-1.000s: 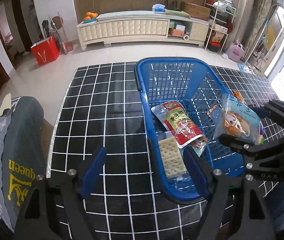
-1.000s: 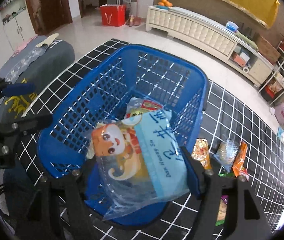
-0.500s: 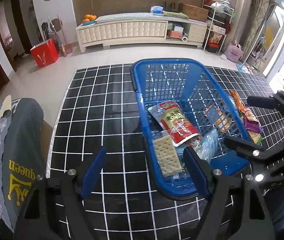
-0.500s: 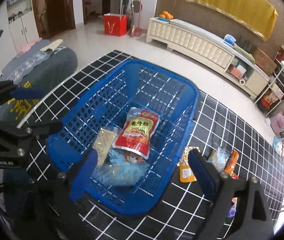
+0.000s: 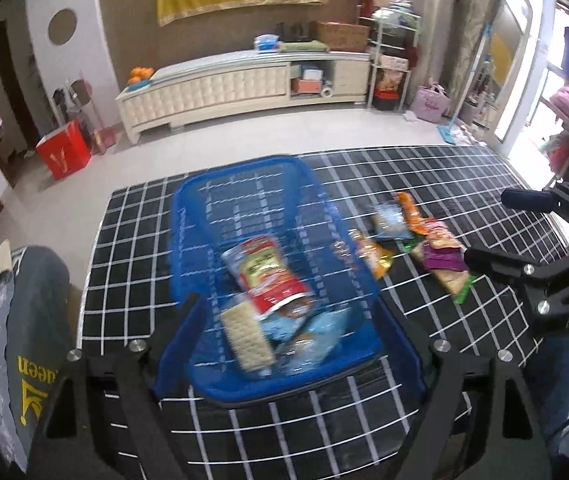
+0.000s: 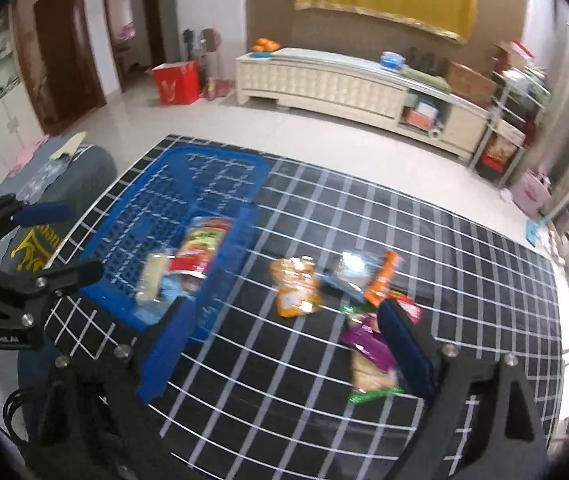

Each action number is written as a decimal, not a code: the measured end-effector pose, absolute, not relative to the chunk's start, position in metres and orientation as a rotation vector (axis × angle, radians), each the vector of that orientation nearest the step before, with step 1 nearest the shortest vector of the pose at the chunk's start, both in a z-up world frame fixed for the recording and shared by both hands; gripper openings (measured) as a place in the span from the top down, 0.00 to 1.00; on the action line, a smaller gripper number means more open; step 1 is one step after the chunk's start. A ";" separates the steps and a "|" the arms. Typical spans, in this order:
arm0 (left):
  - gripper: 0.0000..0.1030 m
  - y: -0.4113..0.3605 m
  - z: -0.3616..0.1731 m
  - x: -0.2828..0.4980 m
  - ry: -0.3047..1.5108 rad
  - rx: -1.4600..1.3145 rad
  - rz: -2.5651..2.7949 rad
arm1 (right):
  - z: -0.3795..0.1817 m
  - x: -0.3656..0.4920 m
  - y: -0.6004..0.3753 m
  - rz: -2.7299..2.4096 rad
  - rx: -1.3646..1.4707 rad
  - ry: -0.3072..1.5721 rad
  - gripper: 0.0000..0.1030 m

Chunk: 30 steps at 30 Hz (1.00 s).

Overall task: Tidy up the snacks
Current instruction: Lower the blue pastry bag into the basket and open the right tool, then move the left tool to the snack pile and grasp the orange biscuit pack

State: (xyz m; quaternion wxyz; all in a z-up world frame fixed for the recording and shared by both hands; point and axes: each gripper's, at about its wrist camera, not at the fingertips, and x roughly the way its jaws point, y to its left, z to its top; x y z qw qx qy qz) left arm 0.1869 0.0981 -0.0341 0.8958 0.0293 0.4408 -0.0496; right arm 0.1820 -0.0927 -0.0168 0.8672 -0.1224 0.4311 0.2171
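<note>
A blue basket (image 5: 188,240) stands on the black grid table (image 5: 444,184). In it lie a red snack pouch (image 5: 268,276), a cracker pack (image 5: 244,336) and a light blue bag (image 5: 316,332). My left gripper (image 5: 288,344) is open and empty over the basket's near end. My right gripper (image 6: 284,344) is open and empty above the table, right of the basket (image 6: 132,232). Loose snacks lie before it: an orange pack (image 6: 296,284), a clear pack (image 6: 350,268), an orange stick (image 6: 382,276) and a purple pack (image 6: 366,344).
A grey garment (image 5: 24,340) lies at the table's left edge. A white cabinet (image 5: 220,88) and a red bag (image 5: 64,154) stand on the floor beyond the table. The right gripper shows in the left wrist view (image 5: 524,236).
My right gripper let go of the light blue bag into the basket, then opened and swung right over the loose snacks. My left gripper moved right over the basket.
</note>
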 end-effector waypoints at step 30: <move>0.00 -0.106 -0.066 0.260 0.980 0.175 -0.283 | -0.055 0.230 -0.288 0.293 -0.058 0.995 0.08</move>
